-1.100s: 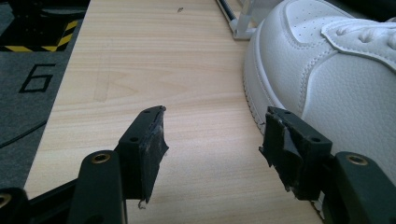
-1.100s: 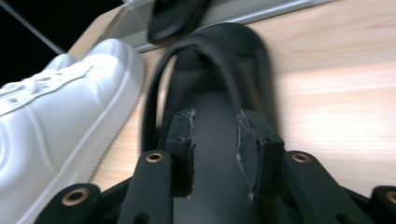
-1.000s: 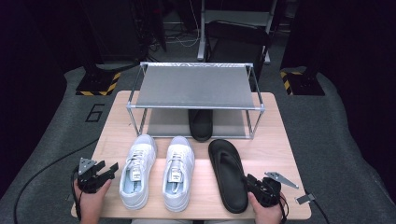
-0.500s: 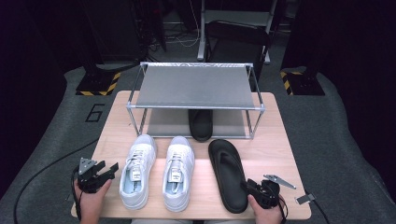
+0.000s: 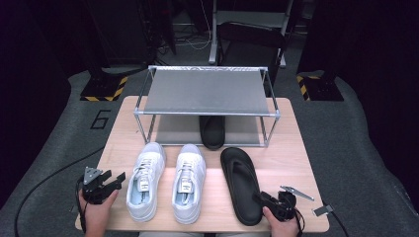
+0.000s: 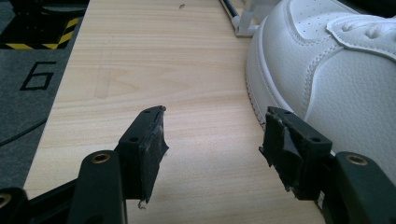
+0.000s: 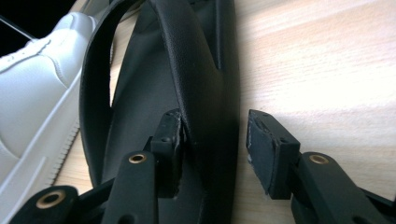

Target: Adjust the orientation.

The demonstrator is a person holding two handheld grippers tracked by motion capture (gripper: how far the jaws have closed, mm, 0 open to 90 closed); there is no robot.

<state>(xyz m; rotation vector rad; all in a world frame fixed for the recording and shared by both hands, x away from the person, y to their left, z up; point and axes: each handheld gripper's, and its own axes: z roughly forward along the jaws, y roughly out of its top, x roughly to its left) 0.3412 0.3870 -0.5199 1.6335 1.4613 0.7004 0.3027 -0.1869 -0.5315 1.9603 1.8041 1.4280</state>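
A black flip-flop [image 5: 240, 182] lies on the wooden table [image 5: 296, 163], right of a pair of white sneakers [image 5: 145, 180] [image 5: 188, 180]. My right gripper [image 5: 261, 198] is low at the flip-flop's heel end. In the right gripper view its jaws [image 7: 215, 140] straddle the flip-flop's [image 7: 187, 70] strap and right edge. They have just been opening, and the right pad stands off the sole, so the gripper is open. My left gripper [image 5: 116, 178] hovers open beside the left sneaker [image 6: 327, 70], with only bare wood between its jaws [image 6: 212, 140].
A metal two-level shoe rack [image 5: 205, 91] stands at the back of the table, with a second black flip-flop [image 5: 212, 131] on its lower level. Dark floor surrounds the table. A small metal tool [image 5: 296, 192] lies at the front right.
My right gripper has sunk slightly at the flip-flop's heel end. The left gripper, the shoes and the rack have not moved.
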